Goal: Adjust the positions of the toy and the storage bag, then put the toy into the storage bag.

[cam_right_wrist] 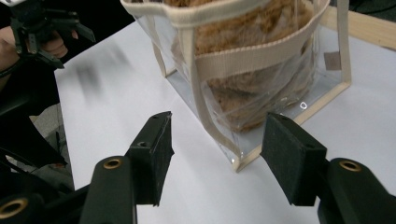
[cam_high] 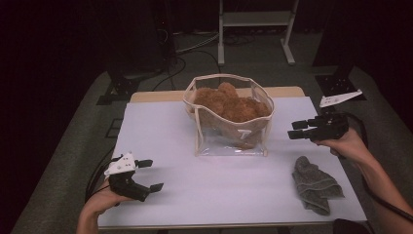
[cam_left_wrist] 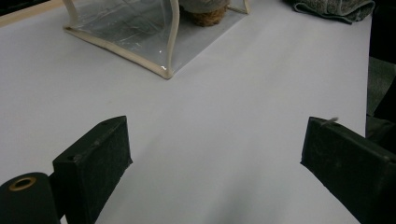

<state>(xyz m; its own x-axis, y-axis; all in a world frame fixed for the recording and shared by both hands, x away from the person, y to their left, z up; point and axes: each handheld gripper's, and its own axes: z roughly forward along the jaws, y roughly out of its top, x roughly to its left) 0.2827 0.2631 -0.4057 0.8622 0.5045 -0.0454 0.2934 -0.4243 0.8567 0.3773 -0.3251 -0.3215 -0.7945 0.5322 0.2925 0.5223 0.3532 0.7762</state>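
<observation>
Between the spread jaws of the right gripper [cam_right_wrist: 215, 158], which grasps nothing, stands a corner of the clear bag [cam_high: 229, 117] at table centre, holding one brown plush toy [cam_high: 231, 103]. Left gripper [cam_high: 143, 175], likewise spread and empty, hovers near the front edge of the white table [cam_high: 195, 195]. Judged step: approaching the bag; best to pinch its cream trim squarely. Count: two grippers, one bag, one grey cloth [cam_high: 314, 185].

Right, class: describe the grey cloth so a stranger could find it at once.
Start at the white table, then look to its near right corner, past the clear bag of brown plush. The grey cloth lies there crumpled and flat, the one soft grey thing on the bare surface.
</observation>
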